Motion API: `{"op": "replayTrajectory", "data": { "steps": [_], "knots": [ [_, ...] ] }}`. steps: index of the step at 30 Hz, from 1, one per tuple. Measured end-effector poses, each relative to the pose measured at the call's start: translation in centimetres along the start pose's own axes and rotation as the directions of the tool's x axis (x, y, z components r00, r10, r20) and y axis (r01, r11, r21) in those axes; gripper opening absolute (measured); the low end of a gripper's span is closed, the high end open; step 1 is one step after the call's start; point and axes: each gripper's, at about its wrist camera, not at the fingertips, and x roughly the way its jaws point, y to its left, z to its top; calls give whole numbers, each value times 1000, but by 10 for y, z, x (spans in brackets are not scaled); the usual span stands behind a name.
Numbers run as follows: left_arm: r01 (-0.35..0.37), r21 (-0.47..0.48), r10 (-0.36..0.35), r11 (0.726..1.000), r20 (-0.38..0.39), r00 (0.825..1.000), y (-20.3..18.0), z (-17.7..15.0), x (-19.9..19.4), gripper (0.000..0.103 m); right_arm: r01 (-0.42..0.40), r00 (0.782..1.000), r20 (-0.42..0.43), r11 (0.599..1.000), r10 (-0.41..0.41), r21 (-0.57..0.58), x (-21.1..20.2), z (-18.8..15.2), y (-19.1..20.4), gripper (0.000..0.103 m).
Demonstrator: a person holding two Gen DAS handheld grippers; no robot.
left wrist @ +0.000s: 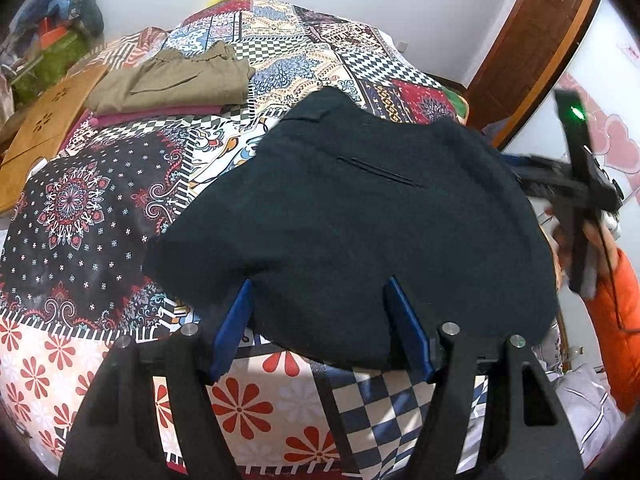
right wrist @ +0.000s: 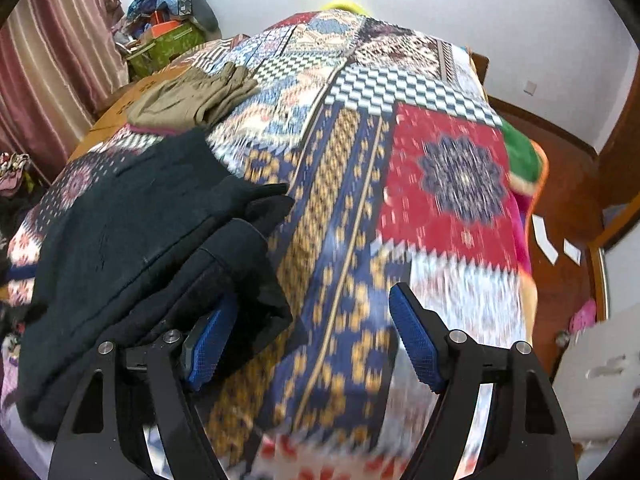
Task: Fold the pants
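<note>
Black pants (left wrist: 360,208) lie folded on the patchwork bedspread (left wrist: 80,208), back pocket slit facing up. My left gripper (left wrist: 320,308) stands open over their near edge, blue pads wide apart with loose cloth between them and no pad pressing. In the blurred right wrist view my right gripper (right wrist: 316,340) is open over bare bedspread (right wrist: 448,184), at the right side of the black pants (right wrist: 132,232). A fold of that cloth covers the tip of its left finger (right wrist: 208,352). An orange sleeve (left wrist: 612,320) at the right edge of the left wrist view carries that tool.
Folded olive pants (left wrist: 172,80) lie on a maroon garment at the far left of the bed. A wooden board (left wrist: 48,128) and a pile with a green box (left wrist: 48,56) stand beyond it. Striped curtain (right wrist: 48,60) is on the left, wooden floor (right wrist: 560,200) and door (left wrist: 532,40) on the right.
</note>
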Motion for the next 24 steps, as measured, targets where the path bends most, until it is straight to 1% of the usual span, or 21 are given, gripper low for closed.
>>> {"op": "replayTrajectory", "data": {
  "steps": [4, 7, 9, 12, 15, 17, 20, 22, 24],
  "knots": [
    [10, -11, -10, 1000, 5, 1000, 3, 4, 0, 68, 9, 1000, 4, 1000, -8, -24, 25, 34, 3, 74],
    [13, -21, -13, 1000, 8, 1000, 11, 6, -5, 67, 21, 1000, 1, 999, -21, -36, 37, 48, 6, 72],
    [-5, -25, 5, 1000, 18, 1000, 19, 5, -11, 67, 17, 1000, 9, 999, -16, -35, 35, 50, 5, 72],
    [-61, -38, 62, 997, 31, 998, 37, 5, -17, 67, 7, 1000, 20, 1000, -7, -10, 23, 47, -2, 72],
    [-103, -79, 106, 992, 30, 994, 62, 8, -18, 67, -3, 999, 40, 999, 1, 34, 0, 42, -9, 72],
    [-112, -93, 116, 989, 32, 993, 74, 9, -17, 67, -17, 997, 70, 999, 14, 42, -19, 38, -6, 72],
    [-133, -95, 136, 987, 32, 990, 88, 13, -12, 67, -48, 992, 119, 998, 44, 30, -49, 32, 11, 72],
    [-132, -99, 135, 986, 25, 991, 96, 17, -3, 67, -78, 988, 135, 997, 74, 22, -58, 28, 26, 73],
    [-146, -101, 148, 984, 12, 989, 99, 16, 5, 67, -117, 985, 129, 993, 114, 14, -59, 24, 42, 73]
  ]
}}
